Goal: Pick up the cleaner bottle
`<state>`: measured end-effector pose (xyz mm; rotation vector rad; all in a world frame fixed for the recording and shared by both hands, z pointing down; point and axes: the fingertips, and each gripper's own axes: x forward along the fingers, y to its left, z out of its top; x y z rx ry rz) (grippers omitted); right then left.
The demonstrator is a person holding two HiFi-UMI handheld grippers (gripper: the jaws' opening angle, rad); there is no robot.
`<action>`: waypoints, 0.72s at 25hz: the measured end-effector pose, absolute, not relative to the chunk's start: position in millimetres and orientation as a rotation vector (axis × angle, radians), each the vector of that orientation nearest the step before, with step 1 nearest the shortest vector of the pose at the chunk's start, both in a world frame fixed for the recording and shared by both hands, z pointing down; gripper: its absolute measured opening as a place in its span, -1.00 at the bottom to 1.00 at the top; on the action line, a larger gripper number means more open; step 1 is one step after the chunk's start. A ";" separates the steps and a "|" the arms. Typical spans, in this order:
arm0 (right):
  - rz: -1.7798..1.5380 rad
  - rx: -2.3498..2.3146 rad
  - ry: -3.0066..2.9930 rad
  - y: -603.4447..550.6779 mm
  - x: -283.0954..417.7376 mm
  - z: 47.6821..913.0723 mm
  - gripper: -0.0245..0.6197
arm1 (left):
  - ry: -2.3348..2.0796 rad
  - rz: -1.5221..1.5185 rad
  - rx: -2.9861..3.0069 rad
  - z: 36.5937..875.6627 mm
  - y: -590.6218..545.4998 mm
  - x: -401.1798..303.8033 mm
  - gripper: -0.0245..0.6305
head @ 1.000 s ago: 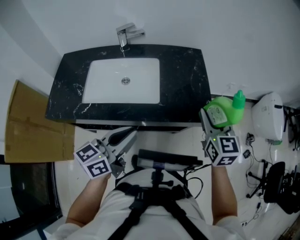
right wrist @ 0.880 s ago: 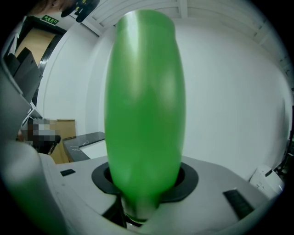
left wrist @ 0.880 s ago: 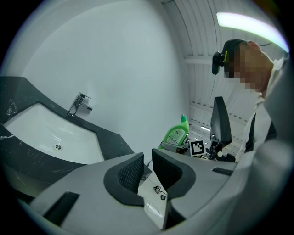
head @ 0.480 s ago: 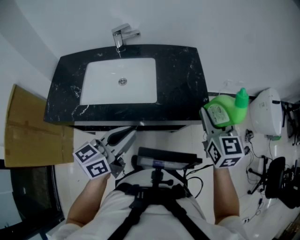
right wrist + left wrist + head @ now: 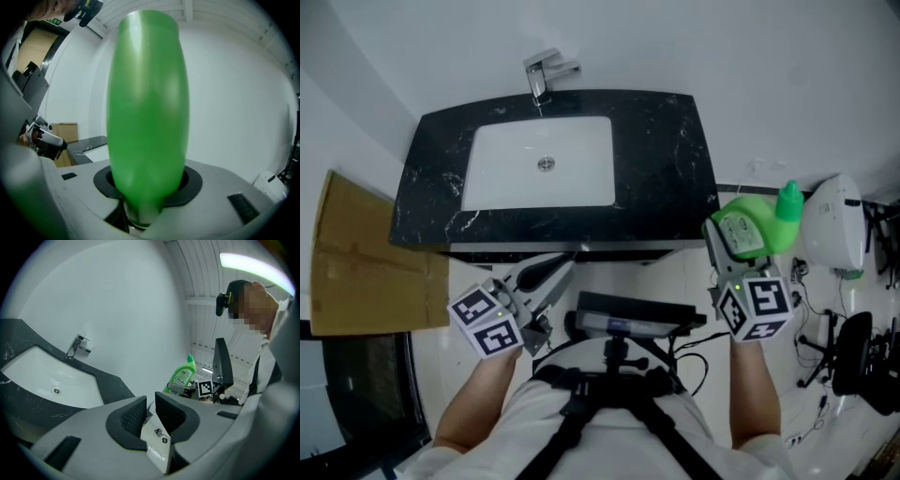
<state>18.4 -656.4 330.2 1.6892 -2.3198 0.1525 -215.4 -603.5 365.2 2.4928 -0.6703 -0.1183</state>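
One cleaner bottle (image 5: 757,225) between right tongs (image 5: 147,187)

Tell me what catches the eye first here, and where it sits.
The bright green cleaner bottle stands out, clamped in the right gripper and held off the right end of the black counter. Next comes the white sink set in that counter, with the faucet at its back edge.

bathroom | white basin (image 5: 539,163) in black marble counter (image 5: 661,169) | chrome tap (image 5: 542,74)
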 end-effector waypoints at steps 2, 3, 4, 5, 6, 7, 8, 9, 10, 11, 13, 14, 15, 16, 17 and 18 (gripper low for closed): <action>0.151 1.690 -2.319 -654.5 18.5 329.8 -0.38 | -0.671 -0.116 2.499 364.0 -603.4 -214.8 -0.77; 0.149 1.690 -2.317 -652.9 19.0 329.6 -0.38 | -0.673 -0.113 2.503 363.5 -603.0 -214.2 -0.77; 0.147 1.689 -2.315 -651.0 20.0 329.4 -0.38 | -0.676 -0.111 2.506 363.2 -602.5 -213.4 -0.77; 0.145 1.689 -2.312 -649.1 21.5 329.2 -0.38 | -0.678 -0.108 2.509 363.1 -602.2 -212.2 -0.77; 0.144 1.691 -2.308 -647.3 23.2 329.0 -0.38 | -0.680 -0.107 2.511 363.0 -602.1 -211.1 -0.77; 0.144 1.693 -2.303 -645.7 24.8 329.0 -0.38 | -0.680 -0.107 2.512 362.9 -602.2 -210.3 -0.77; 0.143 1.696 -2.297 -644.1 25.9 329.0 -0.38 | -0.681 -0.108 2.513 362.8 -602.3 -210.1 -0.77; 0.140 1.700 -2.291 -642.7 26.5 329.0 -0.38 | -0.682 -0.109 2.513 362.5 -602.5 -210.6 -0.77; 0.137 1.702 -2.285 -641.4 26.6 328.9 -0.38 | -0.682 -0.109 2.513 362.2 -602.9 -211.6 -0.77; 0.135 1.705 -2.280 -640.4 26.4 328.8 -0.38 | -0.683 -0.110 2.513 361.7 -603.2 -212.9 -0.77; 0.131 1.710 -2.272 -639.0 25.8 328.3 -0.38 | -0.684 -0.111 2.513 361.1 -604.0 -215.5 -0.77; 0.131 1.712 -2.270 -638.4 25.7 328.2 -0.38 | -0.685 -0.111 2.512 361.0 -604.2 -216.6 -0.77; 0.131 1.715 -2.269 -637.6 25.7 328.2 -0.38 | -0.686 -0.111 2.511 361.3 -604.2 -217.6 -0.77; 0.131 1.718 -2.268 -636.7 25.8 328.2 -0.38 | -0.687 -0.110 2.510 361.8 -604.0 -218.3 -0.77; 0.132 1.721 -2.266 -635.8 26.0 328.3 -0.38 | -0.688 -0.108 2.509 362.3 -603.8 -218.9 -0.77; 0.132 1.724 -2.265 -634.9 26.3 328.3 -0.38 | -0.688 -0.107 2.508 362.7 -603.7 -219.3 -0.77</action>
